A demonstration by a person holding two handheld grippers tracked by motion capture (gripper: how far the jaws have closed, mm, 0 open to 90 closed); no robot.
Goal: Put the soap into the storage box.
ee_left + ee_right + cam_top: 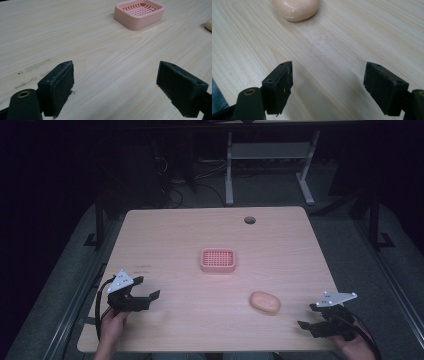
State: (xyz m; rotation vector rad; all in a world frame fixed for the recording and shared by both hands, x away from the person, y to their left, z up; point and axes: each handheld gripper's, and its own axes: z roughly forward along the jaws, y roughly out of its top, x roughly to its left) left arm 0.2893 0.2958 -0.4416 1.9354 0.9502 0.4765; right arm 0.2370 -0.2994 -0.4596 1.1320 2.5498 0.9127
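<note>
Both claws, left [148, 288] and right [307, 315], gape wide and empty near soap [265, 302].

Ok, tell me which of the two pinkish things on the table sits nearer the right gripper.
The soap bar: smooth, oval, solid, lying just ahead of the right gripper. The slotted soap dish sits farther off, mid-table.

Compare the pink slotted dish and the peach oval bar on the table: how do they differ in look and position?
The pink dish is rectangular with a raised rim and a grid of slots; the peach bar is a smooth, solid, rounded oval. The dish sits near the table's middle, while the bar lies nearer the person's edge, closer to the right gripper. The dish is pinker, the bar paler. Both rest untouched on the wood.
</note>
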